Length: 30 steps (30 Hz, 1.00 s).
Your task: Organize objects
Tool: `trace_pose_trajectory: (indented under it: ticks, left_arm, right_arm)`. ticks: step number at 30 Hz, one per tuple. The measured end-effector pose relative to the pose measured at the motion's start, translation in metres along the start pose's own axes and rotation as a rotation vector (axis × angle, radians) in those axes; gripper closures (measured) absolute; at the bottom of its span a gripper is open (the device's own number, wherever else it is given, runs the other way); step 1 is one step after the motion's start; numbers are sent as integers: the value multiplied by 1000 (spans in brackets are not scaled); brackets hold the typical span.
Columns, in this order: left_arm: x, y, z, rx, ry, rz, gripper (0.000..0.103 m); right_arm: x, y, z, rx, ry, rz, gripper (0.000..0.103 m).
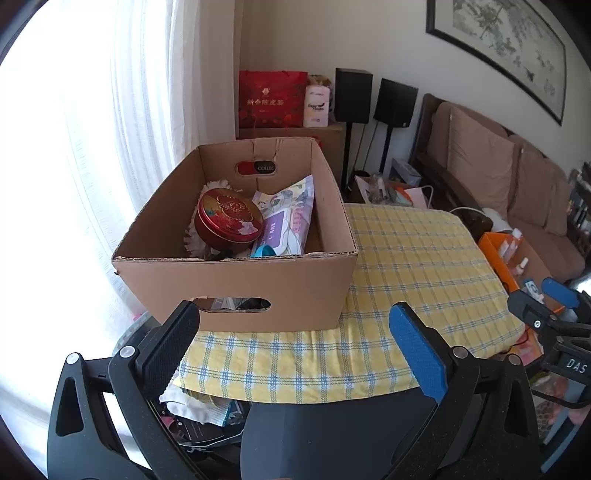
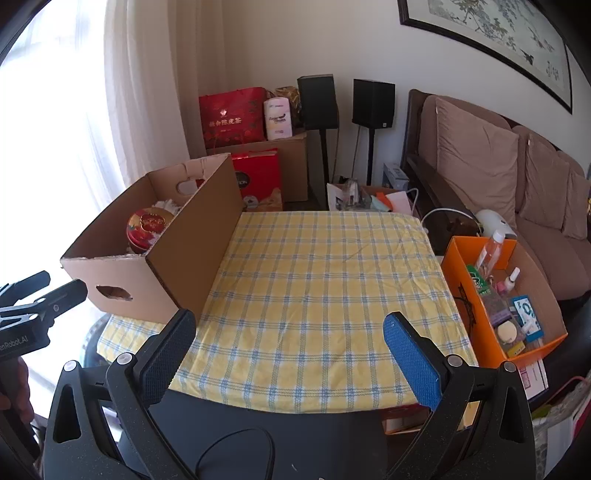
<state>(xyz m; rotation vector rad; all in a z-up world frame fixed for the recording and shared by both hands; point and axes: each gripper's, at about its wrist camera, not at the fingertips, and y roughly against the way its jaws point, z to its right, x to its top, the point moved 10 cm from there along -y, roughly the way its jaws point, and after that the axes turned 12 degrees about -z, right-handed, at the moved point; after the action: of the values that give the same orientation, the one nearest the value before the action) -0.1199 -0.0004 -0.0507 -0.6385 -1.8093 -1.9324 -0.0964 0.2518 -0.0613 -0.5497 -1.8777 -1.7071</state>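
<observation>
Cardboard box (image 1: 236, 280) on left side of checked tablecloth (image 2: 325, 280), red round tin (image 1: 228, 220) and packets inside — left gripper (image 1: 295, 332) and right gripper (image 2: 288, 336) both spread wide, holding nothing, near table's front edge.

This is a home living room. A brown cushioned sofa (image 2: 524, 177) stands along the wall under a framed ink painting (image 2: 491, 33). Sheer white curtains (image 1: 122, 122) cover a bright window, and two black speakers on stands (image 2: 373, 103) stand in the corner beside a red gift bag (image 2: 232, 116). A yellow checked cloth covers the surface (image 2: 325, 288).
</observation>
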Motion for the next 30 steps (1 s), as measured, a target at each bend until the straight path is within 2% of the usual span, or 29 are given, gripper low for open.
trace_pose_trajectory:
  ticks: [12, 30]
  left_arm:
    - [-2, 2, 5, -12, -3, -3, 0]
    - [0, 7, -9, 21, 28, 27, 0]
  right_arm:
    - [2, 4, -4, -13, 11, 13, 1]
    - [2, 8, -9, -19, 24, 21, 1]
